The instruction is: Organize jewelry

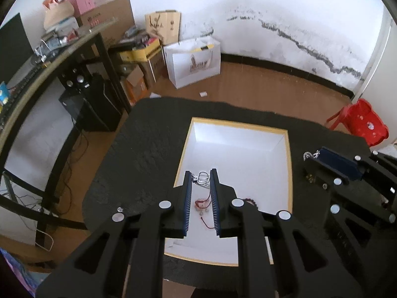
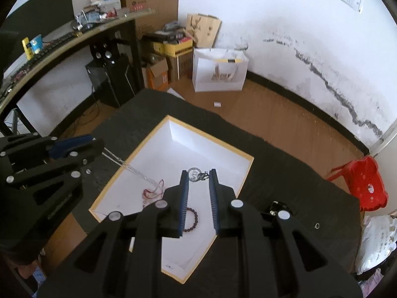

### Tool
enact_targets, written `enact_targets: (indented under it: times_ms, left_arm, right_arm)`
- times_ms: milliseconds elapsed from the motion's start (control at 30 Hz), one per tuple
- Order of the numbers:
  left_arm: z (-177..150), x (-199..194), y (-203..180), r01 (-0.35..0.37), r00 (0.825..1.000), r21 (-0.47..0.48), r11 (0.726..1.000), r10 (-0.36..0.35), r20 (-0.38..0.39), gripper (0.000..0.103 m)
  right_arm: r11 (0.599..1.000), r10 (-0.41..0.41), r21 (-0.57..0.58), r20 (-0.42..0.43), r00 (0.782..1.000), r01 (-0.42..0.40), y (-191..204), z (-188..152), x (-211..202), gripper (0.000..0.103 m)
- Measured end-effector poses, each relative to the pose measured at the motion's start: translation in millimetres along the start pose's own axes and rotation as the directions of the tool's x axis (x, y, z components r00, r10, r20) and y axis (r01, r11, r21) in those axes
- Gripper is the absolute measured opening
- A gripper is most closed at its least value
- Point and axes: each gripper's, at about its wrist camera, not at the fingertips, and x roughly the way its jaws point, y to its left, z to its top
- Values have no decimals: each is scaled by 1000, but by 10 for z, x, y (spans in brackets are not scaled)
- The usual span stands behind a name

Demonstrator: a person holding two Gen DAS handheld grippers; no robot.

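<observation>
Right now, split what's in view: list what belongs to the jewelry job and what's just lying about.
Job:
- white box
- silver chain, held in left tool
- silver piece, held in right tool
- red cord bracelet and bead bracelet, in the box
- small ring, on the mat

Lying about:
- white paper bag
- red stool
- cardboard boxes
- computer tower

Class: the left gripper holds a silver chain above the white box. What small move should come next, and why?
Probably carry the left gripper slightly further over the box, then open it. Its jaws are shut on the chain, which crosses the rim and trails onto the box floor near the red cord, so letting go should drop it inside.
</observation>
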Motion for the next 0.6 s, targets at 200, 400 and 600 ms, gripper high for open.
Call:
enact_targets:
  times_ms: [200, 400, 600]
  left_arm:
    - [-127, 609, 3, 12, 996, -12, 1000, -13, -93, 15]
    - [-302, 1226, 49, 15, 981, -33, 999, -21, -195, 15]
    - [-465, 1728, 71, 0, 962, -49, 999, -14, -274, 15]
  right_arm:
    - [1000, -5, 6, -84, 996, 6, -5, -35, 565, 17]
    - [1000, 10, 13, -182, 983, -8, 43, -134, 1139, 17]
    - [1000, 28, 17, -275, 961, -24, 75, -267, 1702, 17]
